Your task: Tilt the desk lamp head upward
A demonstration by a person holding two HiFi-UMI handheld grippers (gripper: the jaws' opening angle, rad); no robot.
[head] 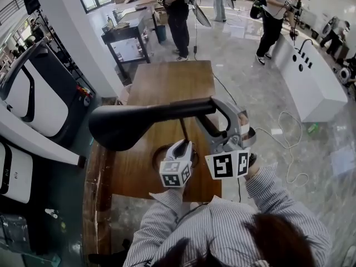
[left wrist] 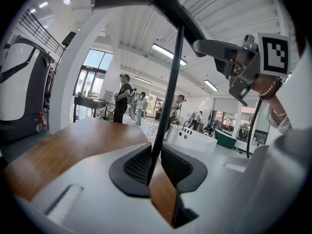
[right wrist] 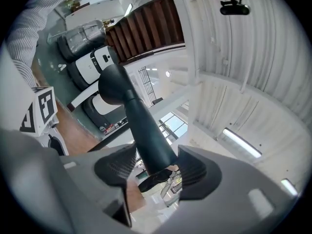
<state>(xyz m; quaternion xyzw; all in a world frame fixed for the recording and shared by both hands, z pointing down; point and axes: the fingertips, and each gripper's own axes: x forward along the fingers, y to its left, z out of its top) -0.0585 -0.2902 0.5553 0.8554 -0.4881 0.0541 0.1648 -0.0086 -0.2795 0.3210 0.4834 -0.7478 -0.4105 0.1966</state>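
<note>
**At the table's near end, both grippers clamped on the lamp**

Over the near end of the wooden table [head: 167, 88], a person is holding the lamp with both tools. The left gripper [left wrist: 157, 172] is pinching the thin upright pole [left wrist: 168, 96] low down, with its pads closed against it just above the round base [head: 162, 156]. The right gripper [right wrist: 155, 167] is grasping the thick dark arm [right wrist: 146, 126] behind the head [head: 118, 128], with a jaw pressing on either side. The head is reaching out toward the table's left edge, well above the wood. Left of that edge, white and black machines [head: 28, 99] are standing close by. To the right, pale floor [head: 261, 93] is lying open, with a loose cable [head: 289, 143] looping across it and a white counter [head: 311, 82] farther off. People [head: 178, 15] are standing well beyond the far edge.
</note>
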